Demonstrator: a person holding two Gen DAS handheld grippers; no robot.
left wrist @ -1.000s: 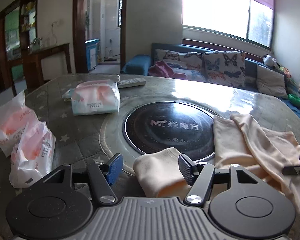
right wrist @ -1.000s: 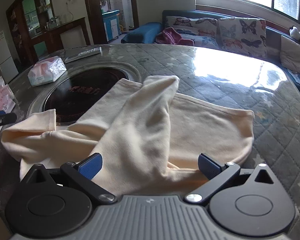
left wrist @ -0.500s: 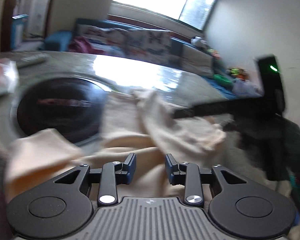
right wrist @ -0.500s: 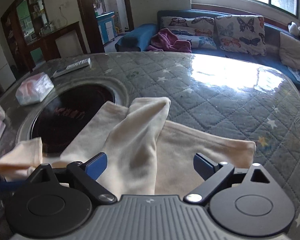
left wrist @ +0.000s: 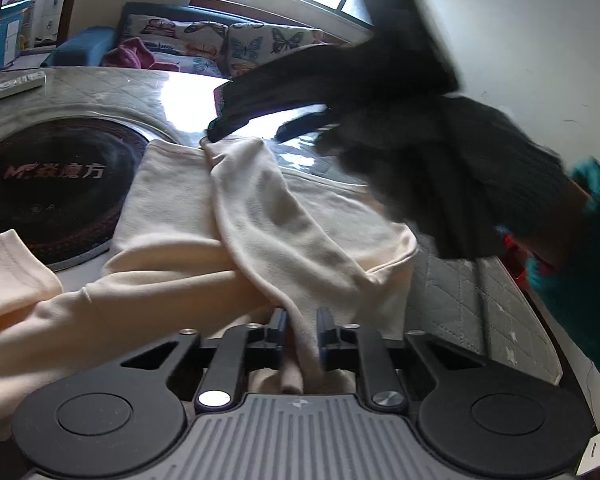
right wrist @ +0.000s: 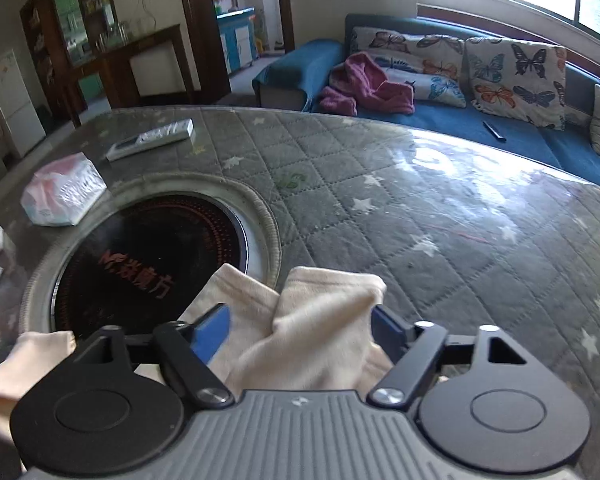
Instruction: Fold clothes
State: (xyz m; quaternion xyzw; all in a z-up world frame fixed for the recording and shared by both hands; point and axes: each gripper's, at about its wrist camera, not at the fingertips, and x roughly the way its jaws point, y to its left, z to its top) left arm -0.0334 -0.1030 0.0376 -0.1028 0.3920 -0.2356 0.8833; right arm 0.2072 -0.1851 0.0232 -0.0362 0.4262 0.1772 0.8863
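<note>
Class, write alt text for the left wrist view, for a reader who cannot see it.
The left claw is shut on a fold of a cream shirt spread on a quilted table. The right claw, held in a dark glove, reaches the shirt's far end beside a round black cooktop.

Right gripper (left wrist: 260, 120) blurred (fingers' grip unclear); garment (left wrist: 260, 216) cut off.

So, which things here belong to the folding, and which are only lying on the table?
For the job:
- cream garment
- left tool, shut on a bunched fold of the garment
- right tool, open around the sleeve end

Lying about:
- tissue pack
- remote control
- round cooktop
</note>
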